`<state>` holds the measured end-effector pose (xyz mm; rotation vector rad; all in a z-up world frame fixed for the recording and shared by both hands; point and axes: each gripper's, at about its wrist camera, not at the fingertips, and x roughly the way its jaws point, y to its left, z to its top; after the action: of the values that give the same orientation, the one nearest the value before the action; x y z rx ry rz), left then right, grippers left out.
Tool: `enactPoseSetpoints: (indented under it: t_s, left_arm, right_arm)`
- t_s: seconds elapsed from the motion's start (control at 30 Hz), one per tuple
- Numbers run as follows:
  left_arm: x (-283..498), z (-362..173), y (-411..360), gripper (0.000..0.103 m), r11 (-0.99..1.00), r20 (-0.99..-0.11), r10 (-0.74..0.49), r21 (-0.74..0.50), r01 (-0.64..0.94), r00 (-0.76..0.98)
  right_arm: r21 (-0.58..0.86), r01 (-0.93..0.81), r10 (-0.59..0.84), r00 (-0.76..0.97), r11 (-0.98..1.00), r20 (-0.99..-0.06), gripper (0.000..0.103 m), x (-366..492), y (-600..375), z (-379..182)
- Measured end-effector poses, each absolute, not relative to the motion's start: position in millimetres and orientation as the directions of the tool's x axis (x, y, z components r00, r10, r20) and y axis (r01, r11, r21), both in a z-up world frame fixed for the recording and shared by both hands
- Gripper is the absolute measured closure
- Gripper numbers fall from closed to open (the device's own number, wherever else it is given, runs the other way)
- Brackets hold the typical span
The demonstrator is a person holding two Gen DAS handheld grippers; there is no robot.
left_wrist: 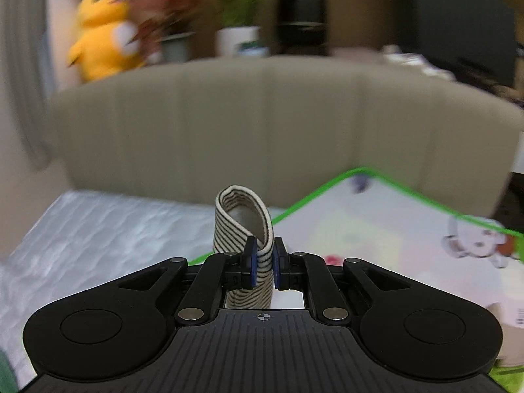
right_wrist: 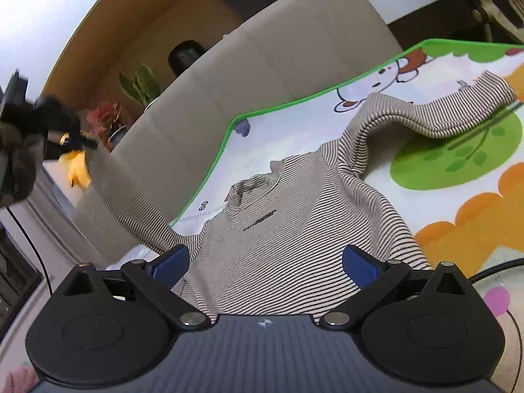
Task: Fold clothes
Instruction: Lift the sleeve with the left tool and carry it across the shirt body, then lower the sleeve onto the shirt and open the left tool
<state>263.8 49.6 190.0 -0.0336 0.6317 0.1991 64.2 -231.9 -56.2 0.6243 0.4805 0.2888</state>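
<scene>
Left gripper (left_wrist: 263, 263) jaws pinching the striped sleeve cuff (left_wrist: 242, 229) lifted above the bed, right gripper (right_wrist: 265, 265) jaws spread wide over the striped sweater (right_wrist: 294, 222), spread flat on a green-edged cartoon mat (right_wrist: 458, 150), beige headboard (left_wrist: 262, 124) behind

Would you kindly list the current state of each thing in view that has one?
Left gripper: shut on the sleeve cuff.
Right gripper: open, holding nothing, over the shirt's lower part.
Striped shirt: unfolded, front up on the play mat.
Other sleeve: spread out on the mat.
</scene>
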Motion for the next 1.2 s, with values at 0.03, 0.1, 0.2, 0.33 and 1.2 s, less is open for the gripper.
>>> enactPoseSetpoints:
  t_s: [0.03, 0.1, 0.2, 0.33, 1.2]
  left_arm:
    - [266, 194, 35, 0.093, 0.985, -0.587, 0.154, 0.026, -0.172, 0.795]
    - [273, 196, 6, 0.093, 0.992, -0.588, 0.117, 0.026, -0.126, 0.801]
    - [282, 191, -31, 0.093, 0.997, -0.599, 0.070, 0.027, -0.067, 0.798]
    - [291, 177, -69, 0.092, 1.000, -0.627, 0.016, 0.009, -0.013, 0.779]
    - [242, 82, -60, 0.062, 0.993, -0.712, -0.114, -0.086, 0.076, 0.693]
  right_arm:
    - [0.625, -0.113, 0.400, 0.851, 0.772, -0.340, 0.003, 65, -233, -57]
    - [0.629, -0.116, 0.404, 0.850, 0.769, -0.337, 0.003, 65, -234, -58]
    - [0.619, -0.133, 0.410, 0.850, 0.774, -0.331, 0.003, 64, -232, -56]
    - [0.597, -0.155, 0.417, 0.847, 0.787, -0.330, 0.003, 63, -227, -55]
    - [0.571, -0.143, 0.398, 0.848, 0.808, -0.351, 0.002, 61, -224, -53]
